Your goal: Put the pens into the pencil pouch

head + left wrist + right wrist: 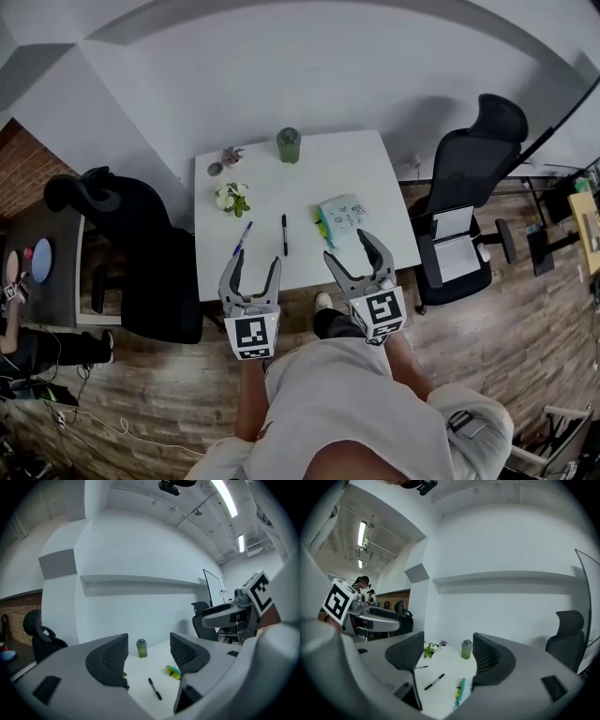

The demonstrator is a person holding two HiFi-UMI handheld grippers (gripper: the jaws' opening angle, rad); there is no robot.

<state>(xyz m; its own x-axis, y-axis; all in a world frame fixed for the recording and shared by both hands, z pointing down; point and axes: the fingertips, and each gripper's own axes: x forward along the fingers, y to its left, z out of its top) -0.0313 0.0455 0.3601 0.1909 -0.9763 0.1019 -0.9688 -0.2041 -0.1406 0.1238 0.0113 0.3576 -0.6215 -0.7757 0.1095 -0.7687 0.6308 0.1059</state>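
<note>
On the worktop [309, 178], black pen [284, 234] and blue pen [243, 238] lie left of the pencil pouch [342, 219]; with left gripper [254, 260] and right gripper [347, 244] fingers spread wide and empty, you should pinch each likely light, slick barrel midway.

Matt white table [349, 169], wood-look plank floor [525, 361], possibly cloth pouch [343, 217]

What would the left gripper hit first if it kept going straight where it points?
Probably the green cup, centred between the left gripper's open fingers across the white table. The black pen lies lower; it might pass over it. Depth is unclear.
</note>
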